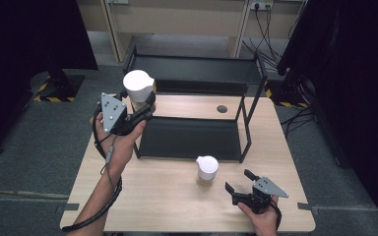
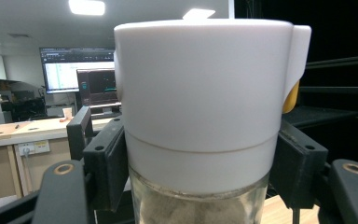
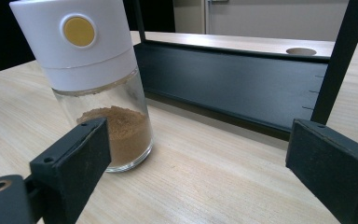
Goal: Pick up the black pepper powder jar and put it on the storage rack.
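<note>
Grey carpet surrounds a light wooden table [image 1: 167, 196] bearing a black two-tier metal shelf rack [image 1: 197, 98]; from above, the left gripper [image 1: 145, 109] lifts a white-capped glass spice jar [image 1: 139, 88] beside the rack's left end. Its own view shows both jaws clamped on that jar [image 2: 200, 116]. The right gripper [image 3: 200, 163] gapes wide, holding nothing, near a second white-lidded glass jar of brown powder [image 3: 98, 84] standing on the table.

surface: wooden table [image 1: 167, 196] | on it: black two-tier rack [image 1: 192, 140]; white-capped spice jar [image 1: 207, 170]
</note>
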The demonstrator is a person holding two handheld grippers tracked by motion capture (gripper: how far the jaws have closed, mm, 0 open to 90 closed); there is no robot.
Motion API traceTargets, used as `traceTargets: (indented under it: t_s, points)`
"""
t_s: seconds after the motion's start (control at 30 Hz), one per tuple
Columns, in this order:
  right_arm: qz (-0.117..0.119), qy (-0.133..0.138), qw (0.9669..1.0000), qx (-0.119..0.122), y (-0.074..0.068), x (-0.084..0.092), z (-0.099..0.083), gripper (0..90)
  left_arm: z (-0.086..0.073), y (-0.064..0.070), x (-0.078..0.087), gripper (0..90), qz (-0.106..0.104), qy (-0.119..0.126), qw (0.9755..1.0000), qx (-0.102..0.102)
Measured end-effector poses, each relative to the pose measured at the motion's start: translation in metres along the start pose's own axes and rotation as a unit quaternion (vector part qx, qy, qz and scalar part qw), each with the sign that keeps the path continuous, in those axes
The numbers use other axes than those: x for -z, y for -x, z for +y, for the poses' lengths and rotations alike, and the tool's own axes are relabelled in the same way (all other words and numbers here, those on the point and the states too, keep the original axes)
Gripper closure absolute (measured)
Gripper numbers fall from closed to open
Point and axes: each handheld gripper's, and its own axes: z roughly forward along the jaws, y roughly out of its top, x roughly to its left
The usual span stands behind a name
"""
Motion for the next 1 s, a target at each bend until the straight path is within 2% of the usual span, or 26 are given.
traceTargets:
  t_s: [1.0]
  points:
    - [0.000, -0.001, 1.0000, -0.002, 0.000, 0.000, 0.000, 6.9, 0.032, -0.004, -0.031, 30.5, 0.025, 0.006, 0.9997, 0.005]
